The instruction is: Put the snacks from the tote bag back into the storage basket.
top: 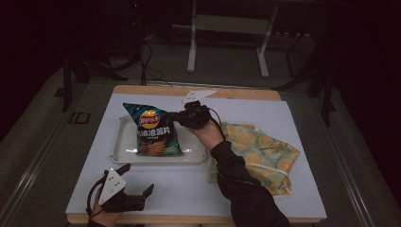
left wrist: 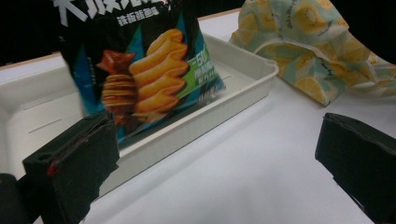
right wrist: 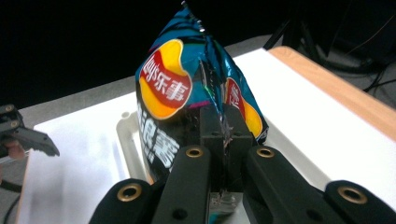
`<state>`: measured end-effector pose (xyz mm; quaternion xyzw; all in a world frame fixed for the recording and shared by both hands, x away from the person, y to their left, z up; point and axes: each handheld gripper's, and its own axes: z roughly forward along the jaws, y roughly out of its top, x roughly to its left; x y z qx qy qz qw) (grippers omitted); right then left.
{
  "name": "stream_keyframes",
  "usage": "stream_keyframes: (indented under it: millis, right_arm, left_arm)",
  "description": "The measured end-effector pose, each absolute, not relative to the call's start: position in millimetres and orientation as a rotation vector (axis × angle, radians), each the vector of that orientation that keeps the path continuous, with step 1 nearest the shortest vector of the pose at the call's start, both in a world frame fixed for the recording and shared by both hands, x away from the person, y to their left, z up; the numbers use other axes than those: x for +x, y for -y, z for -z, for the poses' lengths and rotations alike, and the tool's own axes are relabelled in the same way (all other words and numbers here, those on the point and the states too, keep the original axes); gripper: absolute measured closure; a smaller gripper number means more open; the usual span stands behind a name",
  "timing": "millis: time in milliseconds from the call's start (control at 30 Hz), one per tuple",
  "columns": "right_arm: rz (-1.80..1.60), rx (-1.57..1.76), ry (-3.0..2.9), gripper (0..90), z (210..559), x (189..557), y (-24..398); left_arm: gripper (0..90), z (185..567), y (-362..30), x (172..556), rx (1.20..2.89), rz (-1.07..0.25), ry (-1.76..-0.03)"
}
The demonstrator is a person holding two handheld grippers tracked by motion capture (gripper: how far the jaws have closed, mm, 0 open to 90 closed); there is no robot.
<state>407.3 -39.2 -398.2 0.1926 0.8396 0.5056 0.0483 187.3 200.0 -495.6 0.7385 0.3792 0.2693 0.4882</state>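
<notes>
right gripper pinched tight on the side seam of a lay's chip bag standing in the white tray, release judged next; left gripper gapes empty.

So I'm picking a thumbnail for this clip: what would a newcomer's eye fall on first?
The blue-black chip bag, standing upright in the white tray at the table's middle, pinched by its side seam in the shut right tool. Right of the tray lies a crumpled lemon-print cloth bag. The left tool rests open at the near left edge, holding nothing.
</notes>
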Motion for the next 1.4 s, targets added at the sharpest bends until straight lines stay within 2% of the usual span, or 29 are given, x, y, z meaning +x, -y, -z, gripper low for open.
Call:
stream_keyframes:
  millis: [567,1067,1133,1267,1400]
  right_arm:
    - [-1.451,0.7,-2.605,89.6,423,426,39]
    - [-1.303,0.805,-2.626,88.4,443,457,20]
    - [-1.291,0.823,-2.62,85.3,446,460,19]
    - [-1.269,0.847,-2.606,66.0,446,462,19]
    - [-1.25,0.843,-2.592,51.0,442,463,23]
  left_arm:
    - [0.2,496,-200,187,1.797,-0.649,-0.923]
    - [0.2,496,-200,189,1.802,-0.644,-0.921]
    - [0.2,496,-201,189,1.801,-0.644,-0.921]
    - [0.2,497,-201,189,1.801,-0.642,-0.921]
    - [0.2,497,-200,189,1.804,-0.641,-0.918]
